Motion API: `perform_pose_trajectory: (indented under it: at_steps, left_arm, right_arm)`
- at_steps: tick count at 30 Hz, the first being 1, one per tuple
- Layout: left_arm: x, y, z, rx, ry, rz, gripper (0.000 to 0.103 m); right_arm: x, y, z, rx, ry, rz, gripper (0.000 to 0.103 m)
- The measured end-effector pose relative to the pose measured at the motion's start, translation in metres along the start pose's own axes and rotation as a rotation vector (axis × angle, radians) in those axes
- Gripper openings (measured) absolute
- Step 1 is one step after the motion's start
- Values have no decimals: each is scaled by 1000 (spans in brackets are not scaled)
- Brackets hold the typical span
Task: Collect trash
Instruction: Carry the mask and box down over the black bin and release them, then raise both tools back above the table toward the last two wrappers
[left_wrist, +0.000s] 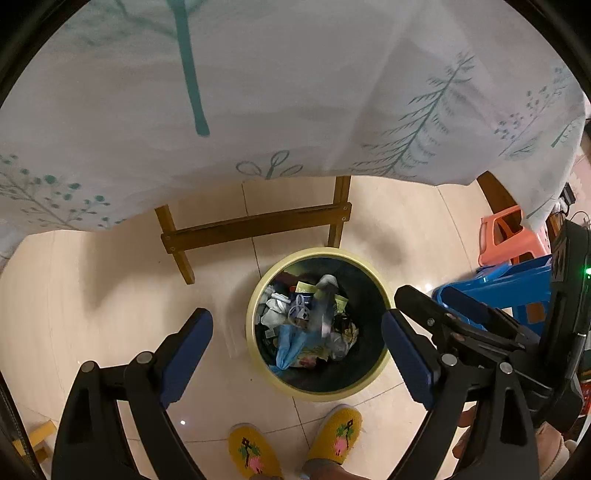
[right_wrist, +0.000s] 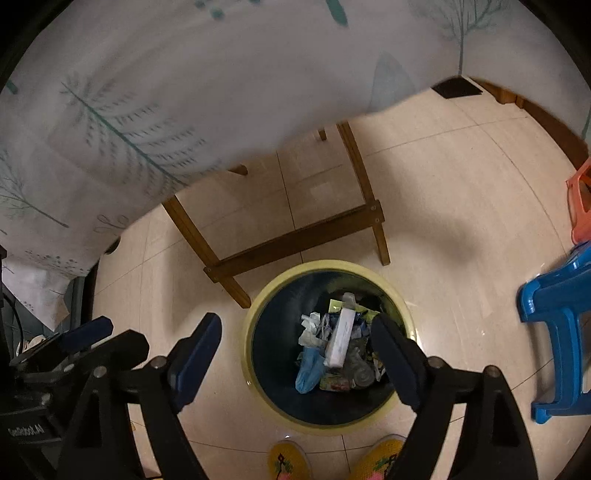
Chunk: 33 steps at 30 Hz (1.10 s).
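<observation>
Both the left gripper (left_wrist: 297, 325) and the right gripper (right_wrist: 295, 332) hang spread wide and empty above the yellow-rimmed trash bin (left_wrist: 258, 295), which stands on the tiled floor (left_wrist: 92, 295) just before the cloth-draped bench (left_wrist: 258, 92) and holds a white box (right_wrist: 341, 334), crumpled wrappers and a blue bag (right_wrist: 308, 371).

Tree-print tablecloth (left_wrist: 295, 92) over wooden table legs (left_wrist: 255, 225), blue stool (right_wrist: 557, 332) & orange stool (left_wrist: 506, 236) nearby, yellow slippers (left_wrist: 334, 435) on tile floor (left_wrist: 92, 295)

Both wrist cameras look steeply down, sharing the trash bin (left_wrist: 369, 387).
</observation>
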<state>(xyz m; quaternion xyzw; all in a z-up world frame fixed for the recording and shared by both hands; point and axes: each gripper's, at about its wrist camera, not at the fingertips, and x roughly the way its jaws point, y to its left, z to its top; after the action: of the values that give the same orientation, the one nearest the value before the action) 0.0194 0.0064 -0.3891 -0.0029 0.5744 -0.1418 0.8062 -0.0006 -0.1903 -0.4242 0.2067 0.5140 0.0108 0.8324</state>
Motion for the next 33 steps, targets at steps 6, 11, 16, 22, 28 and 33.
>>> perform_pose_trajectory:
  at_steps: [6, 11, 16, 22, 28, 33]
  left_arm:
    - [-38, -11, 0, 1, 1, 5, 92]
    - [-91, -26, 8, 12, 2, 0, 92]
    - [-147, -47, 20, 30, -6, -12, 92]
    - [-221, -71, 44, 35, -55, -40, 92]
    - [-292, -89, 73, 40, -158, -57, 92]
    - [-338, -98, 96, 23, -257, -67, 92]
  right_arm:
    - [-33, 7, 4, 7, -1, -7, 84]
    - [-83, 16, 9, 25, -3, -1, 84]
    - [-147, 27, 19, 39, -16, 5, 84]
    - [-226, 40, 41, 35, -61, 0, 84]
    - [-306, 57, 73, -10, -161, 0, 84]
    - [-354, 67, 101, -62, -234, 18, 84]
